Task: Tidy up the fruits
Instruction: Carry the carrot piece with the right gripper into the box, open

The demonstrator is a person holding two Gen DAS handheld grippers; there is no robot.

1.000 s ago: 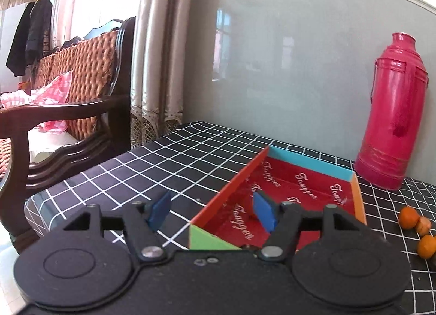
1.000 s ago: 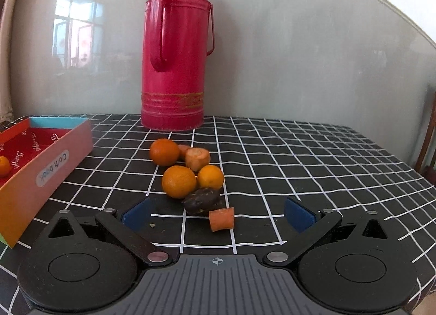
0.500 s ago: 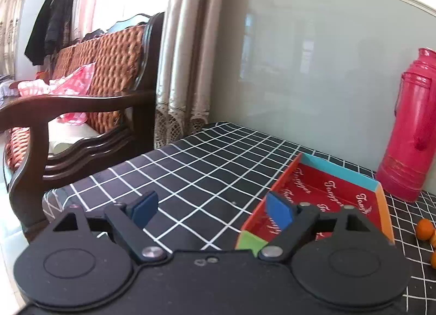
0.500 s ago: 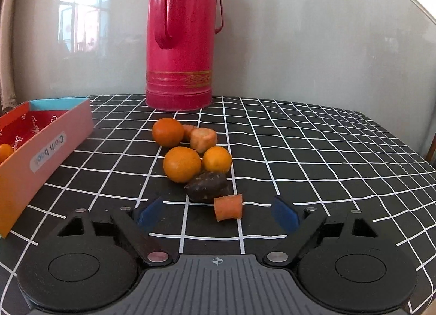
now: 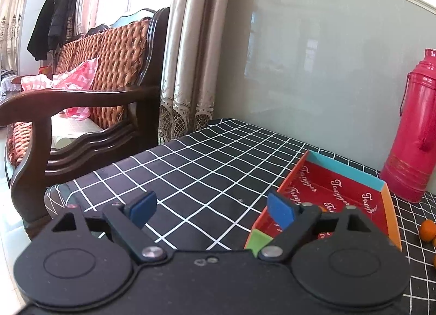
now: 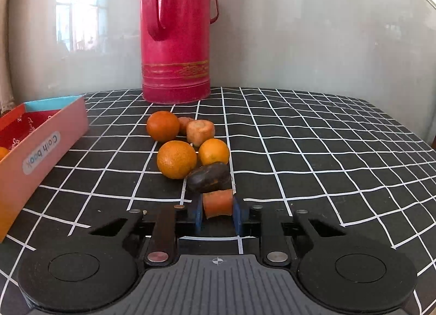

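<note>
My right gripper point(image 6: 218, 212) is shut on a short carrot piece point(image 6: 218, 202) low over the checked cloth. Just beyond it lie a dark oval fruit point(image 6: 209, 177), three oranges point(image 6: 176, 159) point(image 6: 214, 152) point(image 6: 163, 126) and a pale carrot stub point(image 6: 200, 131). The red-lined box point(image 6: 41, 148) stands to the left, with one orange point(image 6: 3, 153) at its near end. My left gripper point(image 5: 211, 210) is open and empty, left of the box point(image 5: 392, 203) in the left wrist view.
A tall red thermos point(image 6: 177, 31) stands against the wall behind the fruit; it also shows in the left wrist view point(image 5: 414, 129). A wooden armchair point(image 5: 81, 113) and curtains point(image 5: 188, 50) are beyond the table's left edge.
My right gripper moved forward and closed on the carrot piece. My left gripper swung left and back, away from the box, and opened wider.
</note>
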